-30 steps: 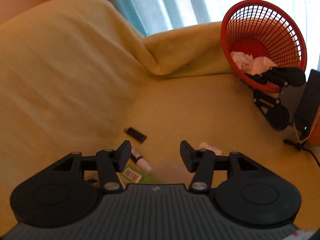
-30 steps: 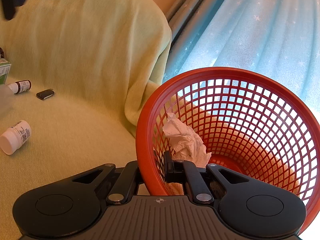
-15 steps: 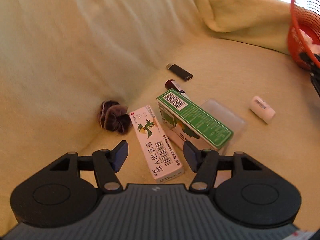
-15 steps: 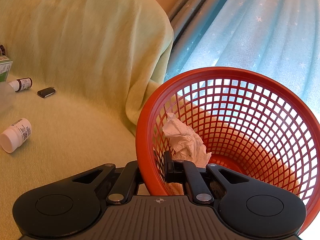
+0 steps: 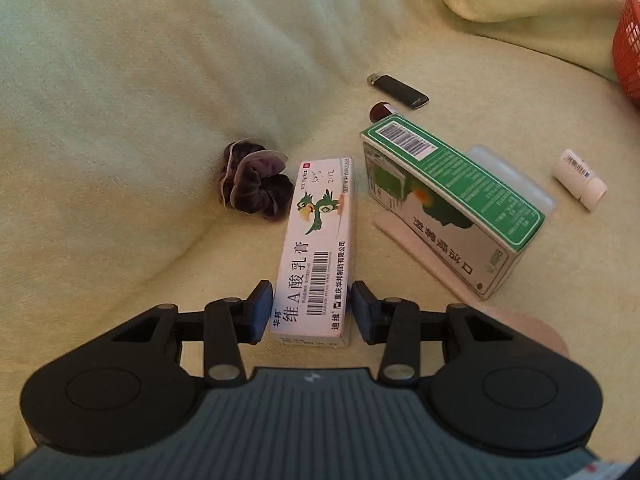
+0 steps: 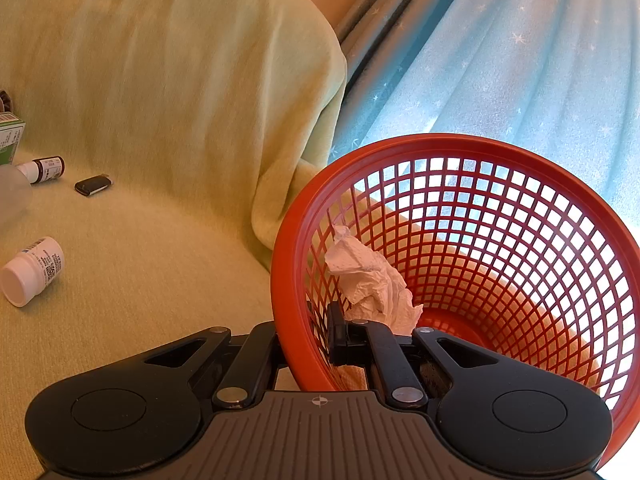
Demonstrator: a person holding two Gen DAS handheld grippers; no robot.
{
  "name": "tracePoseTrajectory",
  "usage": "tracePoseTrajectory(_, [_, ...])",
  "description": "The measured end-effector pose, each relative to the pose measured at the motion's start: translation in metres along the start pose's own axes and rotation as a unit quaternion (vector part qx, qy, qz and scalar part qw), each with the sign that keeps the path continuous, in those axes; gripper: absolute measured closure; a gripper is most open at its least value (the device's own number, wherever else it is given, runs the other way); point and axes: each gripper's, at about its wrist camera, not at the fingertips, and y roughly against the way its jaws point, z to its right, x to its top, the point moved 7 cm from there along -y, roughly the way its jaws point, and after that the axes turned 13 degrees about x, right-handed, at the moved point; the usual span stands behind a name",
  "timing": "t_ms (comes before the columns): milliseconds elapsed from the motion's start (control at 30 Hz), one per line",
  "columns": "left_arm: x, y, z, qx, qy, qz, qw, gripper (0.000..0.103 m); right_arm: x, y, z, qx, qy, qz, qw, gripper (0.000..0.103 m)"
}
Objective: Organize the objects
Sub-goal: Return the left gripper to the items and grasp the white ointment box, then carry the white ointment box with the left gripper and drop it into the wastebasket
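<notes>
A white ointment box with a green bird lies on the yellow sofa cover, its near end between the fingers of my left gripper. The jaws are closing and the pads sit against its two long sides. Right of it lies a green box on a clear plastic case. My right gripper is shut on the near rim of the red mesh basket, which stands tilted and holds a crumpled tissue.
A purple scrunchie lies left of the white box. Beyond are a black lighter, a small brown bottle and, at right, a white pill bottle. The sofa back rises behind; a blue curtain hangs past the basket.
My left gripper has swung down and left from facing the basket to over the boxes, and its jaws have narrowed around the white box. The right gripper and basket have not moved.
</notes>
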Motion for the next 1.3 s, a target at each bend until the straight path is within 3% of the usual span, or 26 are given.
tracePoseTrajectory(367, [0.010,-0.008,0.004,-0.015,-0.036,0.004,0.9992,0.068,-0.001,0.001,0.001,0.002,0.001,0.000,1.000,0.100])
tracePoseTrajectory(567, [0.006,0.038,-0.001,0.029,-0.117,0.086,0.9890,0.070,-0.001,0.001,0.001,0.002,0.001,0.000,1.000,0.100])
tracePoseTrajectory(667, [0.008,0.066,-0.002,0.050,-0.162,0.136,0.9762,0.070,-0.001,0.001,0.001,0.002,0.001,0.000,1.000,0.100])
tracePoseTrajectory(933, [0.017,0.109,0.006,0.068,-0.238,0.205,0.9471,0.070,0.000,0.001,0.002,0.003,0.001,0.000,1.000,0.100])
tracePoseTrajectory(1133, [0.034,0.152,0.036,0.056,-0.296,0.289,0.9086,0.070,0.000,0.001,0.002,0.003,0.001,0.000,1.000,0.100])
tracePoseTrajectory(1300, [0.054,0.184,0.073,0.020,-0.328,0.354,0.8754,0.069,-0.001,0.001,0.002,0.003,0.001,0.000,1.000,0.100])
